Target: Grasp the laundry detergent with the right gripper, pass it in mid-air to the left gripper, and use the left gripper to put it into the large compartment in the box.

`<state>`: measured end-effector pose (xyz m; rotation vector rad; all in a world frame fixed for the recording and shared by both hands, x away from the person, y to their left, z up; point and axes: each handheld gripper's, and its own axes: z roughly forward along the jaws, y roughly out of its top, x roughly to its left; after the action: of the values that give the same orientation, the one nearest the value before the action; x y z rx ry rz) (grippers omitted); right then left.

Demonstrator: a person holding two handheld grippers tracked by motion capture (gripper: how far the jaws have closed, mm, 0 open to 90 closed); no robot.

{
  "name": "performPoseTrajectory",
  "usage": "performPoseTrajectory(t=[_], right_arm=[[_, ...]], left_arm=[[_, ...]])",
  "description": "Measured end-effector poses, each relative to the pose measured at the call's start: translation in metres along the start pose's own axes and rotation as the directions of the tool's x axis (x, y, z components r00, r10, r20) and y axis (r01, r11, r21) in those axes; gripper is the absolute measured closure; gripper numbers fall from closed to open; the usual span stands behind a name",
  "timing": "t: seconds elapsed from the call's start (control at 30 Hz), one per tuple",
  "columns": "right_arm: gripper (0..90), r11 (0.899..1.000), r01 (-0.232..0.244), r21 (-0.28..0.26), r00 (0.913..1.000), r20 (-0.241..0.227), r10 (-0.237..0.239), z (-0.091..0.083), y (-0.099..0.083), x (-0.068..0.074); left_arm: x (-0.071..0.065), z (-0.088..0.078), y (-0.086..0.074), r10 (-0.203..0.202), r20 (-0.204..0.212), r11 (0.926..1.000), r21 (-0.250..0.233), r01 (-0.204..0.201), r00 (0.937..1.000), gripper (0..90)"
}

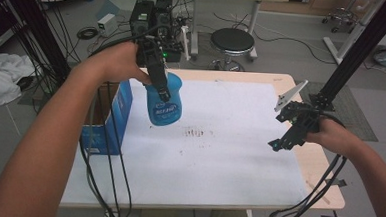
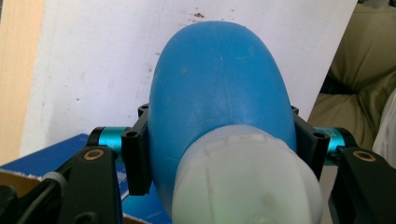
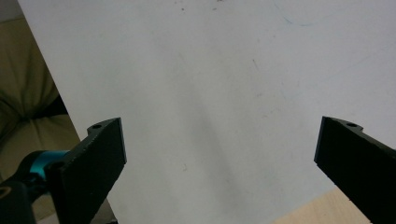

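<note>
The bottle hangs above the sheet's left part, beside the box at the table's left edge.

- Blue cardboard box, open-topped, at the table's left edge.
- White paper sheet covering the wooden table; dark specks, possibly dirt.
- Round black stool beyond.
</note>
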<state>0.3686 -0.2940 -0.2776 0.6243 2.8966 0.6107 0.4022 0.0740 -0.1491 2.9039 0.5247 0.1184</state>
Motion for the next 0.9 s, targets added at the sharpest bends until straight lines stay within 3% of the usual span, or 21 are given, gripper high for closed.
performPoseTrajectory(t=[0.23, 0.5, 0.73, 0.9], right_arm=[[1.1, 1.000, -0.018, 0.009, 0.9998, 0.000, 0.018, -0.006, -0.006, -0.006], [1.1, 1.000, -0.013, 0.011, 0.9999, -0.010, 0.013, -0.005, -0.011, -0.006], [1.1, 1.000, -0.027, -0.001, 0.9996, -0.011, 0.027, -0.008, -0.013, -0.008], [1.1, 1.000, -0.028, -0.004, 0.9996, -0.010, 0.028, -0.008, -0.012, -0.008]], left_arm=[[0.010, -0.021, -0.011, -0.061, -0.008, 0.9977, -0.030, 0.060, 0.9981, 37.6], [0.021, -0.045, -0.028, -0.103, -0.002, 0.9937, -0.045, 0.103, 0.9946, 37.6], [0.025, -0.066, -0.049, -0.130, -0.016, 0.9900, -0.056, 0.129, 0.9913, 37.6], [0.029, -0.077, -0.071, -0.167, -0.026, 0.9832, -0.079, 0.165, 0.9855, 37.6]])
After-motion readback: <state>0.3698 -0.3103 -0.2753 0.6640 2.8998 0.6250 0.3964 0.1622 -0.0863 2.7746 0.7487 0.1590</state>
